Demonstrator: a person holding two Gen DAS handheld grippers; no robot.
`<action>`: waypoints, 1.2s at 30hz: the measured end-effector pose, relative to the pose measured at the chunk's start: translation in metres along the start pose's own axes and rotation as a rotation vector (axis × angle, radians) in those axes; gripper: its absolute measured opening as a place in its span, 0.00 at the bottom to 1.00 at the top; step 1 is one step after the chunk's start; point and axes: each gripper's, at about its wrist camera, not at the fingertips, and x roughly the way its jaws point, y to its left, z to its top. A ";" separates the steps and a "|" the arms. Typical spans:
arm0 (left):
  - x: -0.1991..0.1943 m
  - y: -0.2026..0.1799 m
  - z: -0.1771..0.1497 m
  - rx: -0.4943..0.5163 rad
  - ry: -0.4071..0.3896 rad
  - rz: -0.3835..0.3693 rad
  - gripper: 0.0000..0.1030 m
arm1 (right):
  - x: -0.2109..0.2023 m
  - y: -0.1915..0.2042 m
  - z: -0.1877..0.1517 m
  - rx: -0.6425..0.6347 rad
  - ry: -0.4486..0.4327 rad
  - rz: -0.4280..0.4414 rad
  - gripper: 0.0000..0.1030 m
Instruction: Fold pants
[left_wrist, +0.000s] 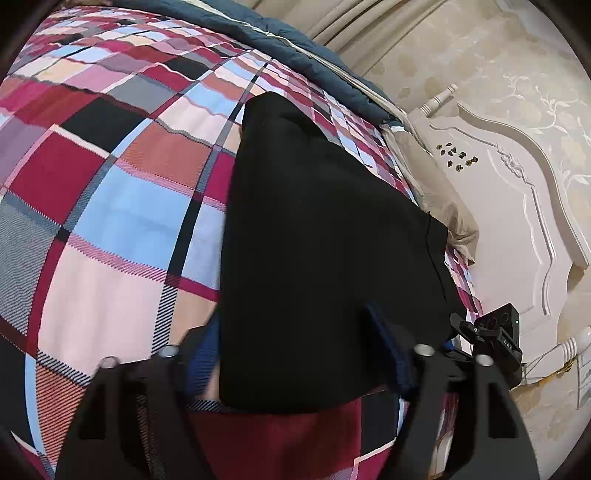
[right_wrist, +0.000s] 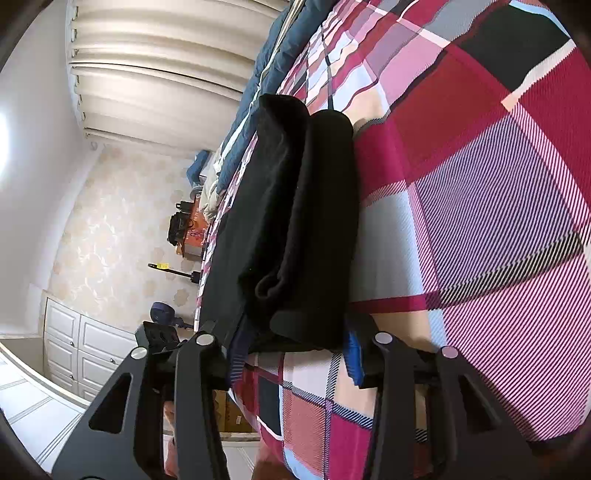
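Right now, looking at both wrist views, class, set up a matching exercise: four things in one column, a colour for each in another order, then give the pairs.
Things:
1. pants
2. bedspread
3. quilt
4. headboard

Colours:
A. white
B. black
C. dark blue
D. red, pink and blue plaid

Pairs: 1-B, 2-D, 3-C, 4-A

Both wrist views sit close over the bed, angled down along their fingers; the right view is rolled sideways. Both share the pants.
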 end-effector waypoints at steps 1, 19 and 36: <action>0.000 0.000 -0.001 0.002 -0.001 -0.001 0.76 | 0.000 -0.001 0.000 0.008 -0.004 0.007 0.43; -0.035 -0.041 -0.044 0.199 -0.139 0.314 0.84 | -0.027 0.044 -0.052 -0.167 -0.106 -0.304 0.87; -0.034 -0.060 -0.073 0.255 -0.176 0.456 0.84 | 0.000 0.081 -0.097 -0.463 -0.174 -0.702 0.90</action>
